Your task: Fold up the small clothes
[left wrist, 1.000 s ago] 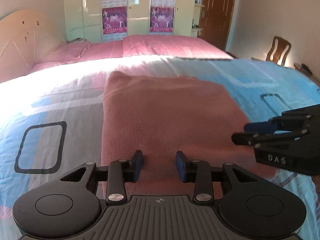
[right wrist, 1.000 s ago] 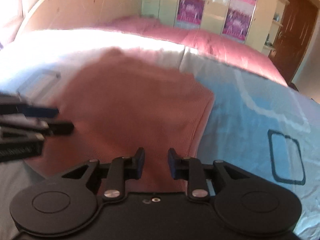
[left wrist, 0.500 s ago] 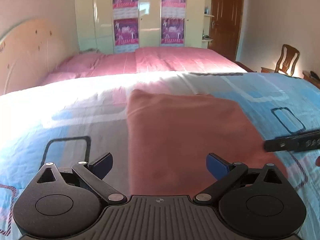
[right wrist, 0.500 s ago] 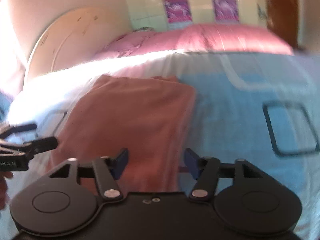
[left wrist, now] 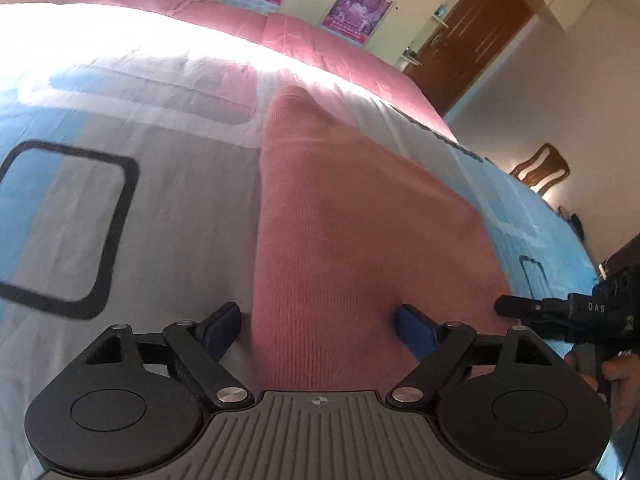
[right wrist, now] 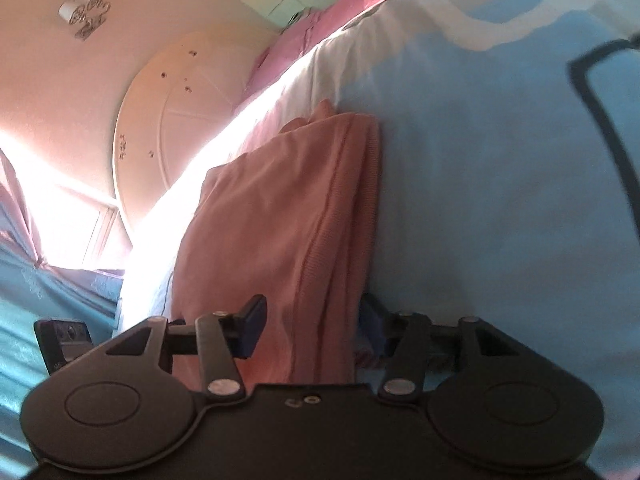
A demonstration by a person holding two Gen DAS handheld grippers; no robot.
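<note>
1. Sunlit bed [left wrist: 168,216], covered in a blue-and-grey sheet, carries the garment [left wrist: 352,216] — a pink knit piece lying flat, already folded into a long panel, its layered right edge showing in the right wrist view.

2. Left gripper [left wrist: 318,326] straddles the near left corner: jaws spread wide, having just narrowed a little, one pad on the sheet just outside the cloth edge, the other over the knit. Nothing is pinched yet.

3. Right gripper [right wrist: 312,326] straddles the near right edge, jaws about half spread after opening, the stacked layers between the pads. The right pad is half hidden behind the cloth, so I cannot tell whether it touches; the jaws look not yet closed on it.

4. To do this well — I judge the step to be grabbing both near corners for the next fold — sink each lower pad under all the layers, not just the top one.

5. Close both jaws together, at matching spots along the near edge, so the lift stays square.

6. Chief risk: catching the sheet with the knit on the left side.
</note>
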